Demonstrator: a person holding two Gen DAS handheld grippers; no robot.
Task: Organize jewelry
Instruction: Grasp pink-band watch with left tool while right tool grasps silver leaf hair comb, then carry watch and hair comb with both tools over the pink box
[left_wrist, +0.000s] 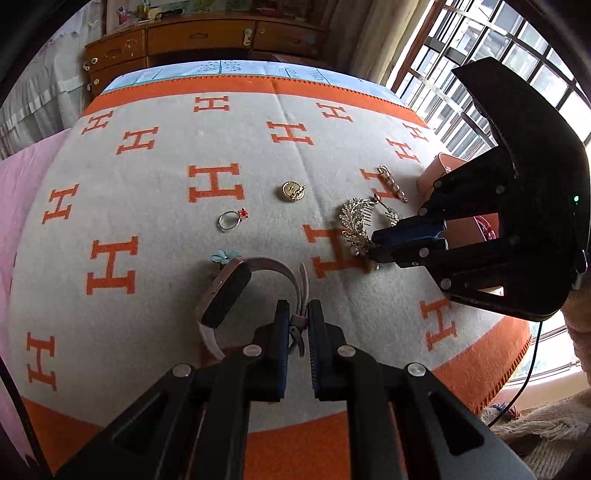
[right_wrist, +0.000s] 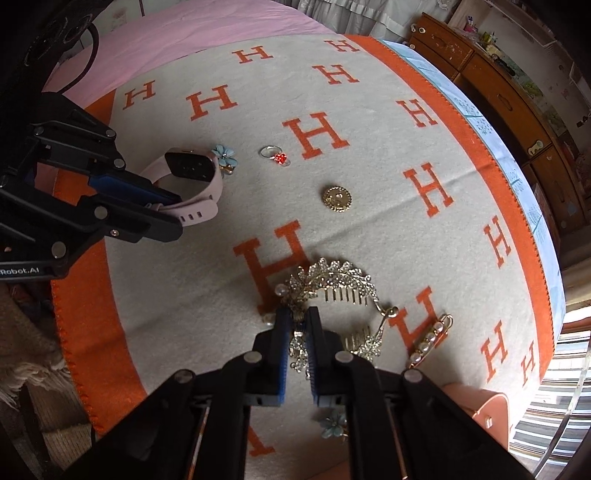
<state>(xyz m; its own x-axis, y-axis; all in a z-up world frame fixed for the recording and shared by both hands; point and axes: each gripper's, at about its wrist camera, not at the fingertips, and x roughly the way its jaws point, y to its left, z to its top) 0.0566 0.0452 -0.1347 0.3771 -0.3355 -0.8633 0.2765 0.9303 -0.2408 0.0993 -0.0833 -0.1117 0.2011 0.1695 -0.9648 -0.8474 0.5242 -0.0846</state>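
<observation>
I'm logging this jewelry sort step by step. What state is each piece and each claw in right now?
Left claw: shut on the pink watch strap.
Smartwatch: strap pinched, screen dark.
Right claw: shut on the crystal hair comb.
Crystal hair comb: gripped at one end, on the blanket.
Red-stone ring: loose on the blanket.
Gold brooch: loose, flat.
Pearl pin: loose, flat.

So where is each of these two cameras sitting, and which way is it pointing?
Left wrist view: rides on the left tongs, looking steeply down at the blanket; its tongs grip the pink watch strap, and the right tongs show too.
Right wrist view: rides on the right tongs, looking down at the gold hair comb they pinch; the left tongs show.
Shared: watch, comb, red-stone ring, gold brooch, pearl pin.
</observation>
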